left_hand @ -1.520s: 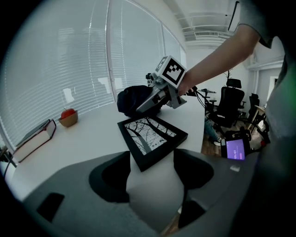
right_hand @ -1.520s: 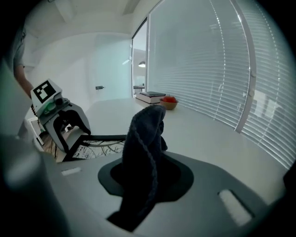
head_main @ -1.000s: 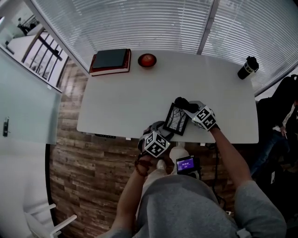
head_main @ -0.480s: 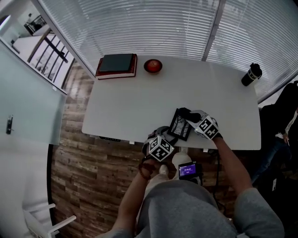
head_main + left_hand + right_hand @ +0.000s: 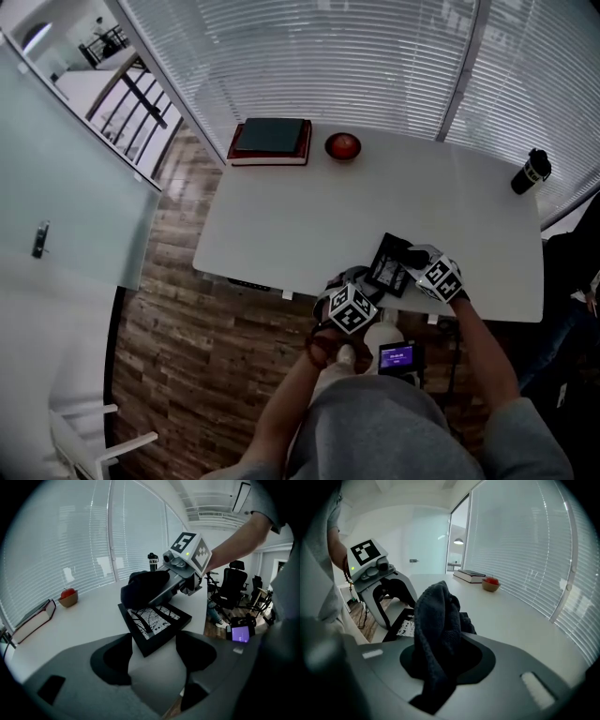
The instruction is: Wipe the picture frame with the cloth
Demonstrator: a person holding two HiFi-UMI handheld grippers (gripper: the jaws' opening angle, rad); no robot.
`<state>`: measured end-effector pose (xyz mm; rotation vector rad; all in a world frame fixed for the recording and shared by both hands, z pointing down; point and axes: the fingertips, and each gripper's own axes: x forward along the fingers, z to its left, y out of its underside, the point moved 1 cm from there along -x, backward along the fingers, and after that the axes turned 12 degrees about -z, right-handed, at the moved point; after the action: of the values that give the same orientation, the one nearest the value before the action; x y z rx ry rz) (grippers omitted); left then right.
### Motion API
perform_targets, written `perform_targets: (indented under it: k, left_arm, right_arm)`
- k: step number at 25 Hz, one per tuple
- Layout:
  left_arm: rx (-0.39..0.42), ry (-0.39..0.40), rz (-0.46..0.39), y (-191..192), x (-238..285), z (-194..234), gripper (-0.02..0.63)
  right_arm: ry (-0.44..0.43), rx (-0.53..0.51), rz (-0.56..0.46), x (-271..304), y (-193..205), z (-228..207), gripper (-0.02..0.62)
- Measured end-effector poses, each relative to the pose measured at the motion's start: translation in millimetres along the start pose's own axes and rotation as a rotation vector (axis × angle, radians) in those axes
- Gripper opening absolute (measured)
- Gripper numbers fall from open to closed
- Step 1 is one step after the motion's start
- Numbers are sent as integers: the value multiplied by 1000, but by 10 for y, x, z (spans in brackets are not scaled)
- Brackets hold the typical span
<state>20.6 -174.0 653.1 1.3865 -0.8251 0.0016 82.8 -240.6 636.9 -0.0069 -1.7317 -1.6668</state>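
The white tabletop (image 5: 309,225) carries the work at its near edge, where the black frame (image 5: 154,623) lies face up with one corner turned toward the person, close to the drop. The left gripper (image 5: 152,660) has its jaws spread with that near corner between them. Whether the pads touch the moulding cannot be told, and it looks set to brace the frame, not to pinch it. The right gripper (image 5: 443,660) is clamped on the dark cloth (image 5: 436,630), which bulges past the jaws in a thick wad and rests on the frame's far corner. The step in hand appears to be the wiping stroke itself. To do it well, only the wad should meet the glass, so the right gripper is best kept tilted enough that its hard jaws ride clear. Light, even strokes drawn from the far corner toward the braced one would likely press the frame into the left gripper and keep it from skating off the edge. The dark border rails probably want a pass too, with overlapping runs so no strip is missed.
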Motion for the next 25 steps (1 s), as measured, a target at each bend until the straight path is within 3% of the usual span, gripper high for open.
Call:
perform_targets:
  k: [25]
  left_arm:
    - [-3, 0, 3, -14, -18, 3, 305]
  right_arm:
    - [-60, 99, -38, -90, -60, 586, 86]
